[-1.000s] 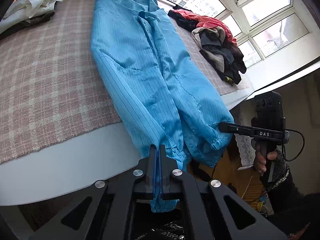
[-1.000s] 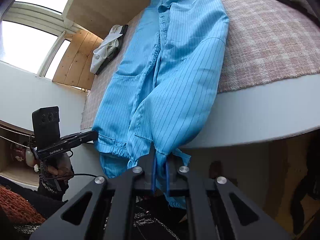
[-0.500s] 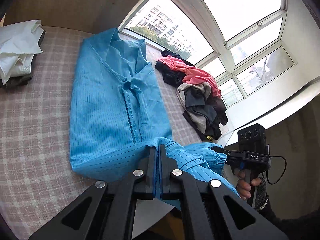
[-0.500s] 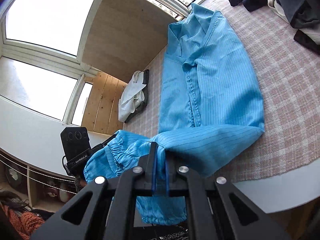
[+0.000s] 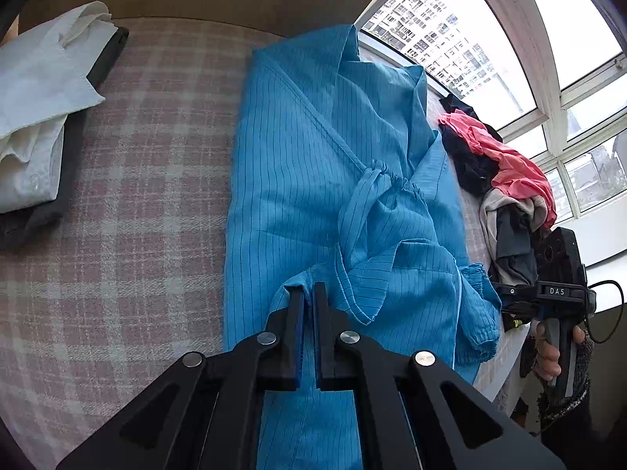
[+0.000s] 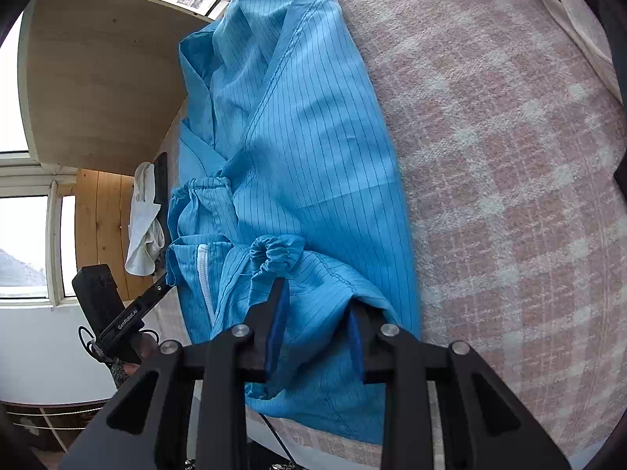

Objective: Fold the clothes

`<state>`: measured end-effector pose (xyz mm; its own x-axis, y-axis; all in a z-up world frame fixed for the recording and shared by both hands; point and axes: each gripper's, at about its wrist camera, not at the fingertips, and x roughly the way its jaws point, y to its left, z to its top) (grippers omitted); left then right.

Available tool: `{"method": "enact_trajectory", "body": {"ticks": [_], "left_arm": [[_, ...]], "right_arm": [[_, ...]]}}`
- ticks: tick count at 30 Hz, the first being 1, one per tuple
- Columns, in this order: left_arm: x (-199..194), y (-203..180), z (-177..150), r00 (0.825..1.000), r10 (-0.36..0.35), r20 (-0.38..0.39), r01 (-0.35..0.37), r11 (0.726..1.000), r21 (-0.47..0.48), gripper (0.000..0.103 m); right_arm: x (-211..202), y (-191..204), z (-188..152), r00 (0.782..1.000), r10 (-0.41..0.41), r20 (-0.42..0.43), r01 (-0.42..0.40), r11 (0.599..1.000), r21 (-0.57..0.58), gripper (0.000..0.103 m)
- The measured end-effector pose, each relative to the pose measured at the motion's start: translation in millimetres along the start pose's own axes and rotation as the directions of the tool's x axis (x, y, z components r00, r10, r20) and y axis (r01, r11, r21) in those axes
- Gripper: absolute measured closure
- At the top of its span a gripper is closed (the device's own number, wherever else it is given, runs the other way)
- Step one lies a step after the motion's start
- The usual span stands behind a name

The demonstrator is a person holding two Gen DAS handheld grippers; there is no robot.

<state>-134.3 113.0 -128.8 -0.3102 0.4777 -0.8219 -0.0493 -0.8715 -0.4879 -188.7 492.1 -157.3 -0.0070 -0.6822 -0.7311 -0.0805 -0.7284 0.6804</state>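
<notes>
The left gripper [image 5: 308, 293] had its jaws together, clamped on a fold of the blue striped garment [image 5: 313, 180] at its near edge. The right gripper [image 6: 317, 305] had its jaws apart and opening, with the blue cloth lying loose between the pads. The garment lay on the pink checked cloth [image 5: 137, 196] covering the surface, its lower part folded up over the body, with gathered cuffs [image 6: 276, 252] resting on top. Beyond it, on the left-wrist view, a folded white shirt [image 5: 43, 90] sat on a dark item at the far left. A heap of unfolded clothes [image 5: 501, 172] lay at the far right, near the window [image 5: 490, 31]. No containers were visible.
</notes>
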Motion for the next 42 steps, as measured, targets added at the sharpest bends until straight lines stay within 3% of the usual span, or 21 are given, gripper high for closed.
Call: {"method": "enact_trajectory", "body": {"ticks": [2,9,12,14,19,23,26,29,33,35,37,39,42], "left_arm": [[-5,1,-2,1.0,0.005,0.003,-0.005,1.0,0.018,0.1],[-24,7,3,1.0,-0.023,-0.006,0.023,0.997,0.078,0.091],[-22,7,7,1.0,0.008,-0.026,-0.004,0.99,0.138,0.088],[-25,8,10,1.0,0.012,-0.023,-0.008,0.988,0.156,0.076],[-41,15,24,0.998,-0.054,0.016,0.052,0.992,0.119,0.074],[-35,11,15,1.0,0.022,-0.01,-0.019,0.978,0.207,0.073],[-27,12,7,0.999,-0.001,-0.046,0.009,0.983,0.184,0.073],[-24,6,3,0.999,0.005,-0.04,0.003,0.981,0.194,0.073],[-29,-2,-2,1.0,0.008,-0.03,-0.001,0.975,0.22,0.072],[-30,0,-3,0.999,0.03,-0.016,-0.025,0.972,0.232,0.07],[-29,6,-3,0.998,0.063,-0.006,-0.06,0.969,0.24,0.066],[-22,11,-3,0.995,0.1,-0.011,-0.095,0.965,0.243,0.066],[-11,12,-1,0.993,0.118,-0.03,-0.106,0.959,0.262,0.066]], "right_arm": [[-2,-5,3,0.996,0.093,-0.017,-0.092,0.995,0.047,0.06],[-21,-25,4,0.968,0.249,0.022,-0.248,0.948,0.199,0.057],[-28,-24,-1,0.973,0.23,0.012,-0.228,0.955,0.189,0.055],[-32,-24,-4,0.976,0.217,0.006,-0.215,0.959,0.183,0.055],[-47,-14,-10,0.963,0.264,0.051,-0.269,0.953,0.141,0.054],[-45,24,-25,0.996,0.086,0.029,-0.082,0.991,-0.108,0.054],[-18,40,-20,0.999,0.046,-0.029,-0.05,0.985,-0.166,0.054],[-2,42,16,0.999,0.034,0.007,-0.033,0.989,-0.147,0.054],[-16,41,35,0.996,0.081,0.035,-0.076,0.99,-0.123,0.054],[-34,45,19,0.996,0.048,0.072,-0.034,0.981,-0.19,0.052],[-46,43,-1,0.988,-0.063,0.143,0.096,0.967,-0.238,0.045],[-48,33,-19,0.961,-0.194,0.196,0.242,0.935,-0.259,0.044],[-34,15,-31,0.959,-0.232,0.161,0.269,0.924,-0.271,0.044]]}}
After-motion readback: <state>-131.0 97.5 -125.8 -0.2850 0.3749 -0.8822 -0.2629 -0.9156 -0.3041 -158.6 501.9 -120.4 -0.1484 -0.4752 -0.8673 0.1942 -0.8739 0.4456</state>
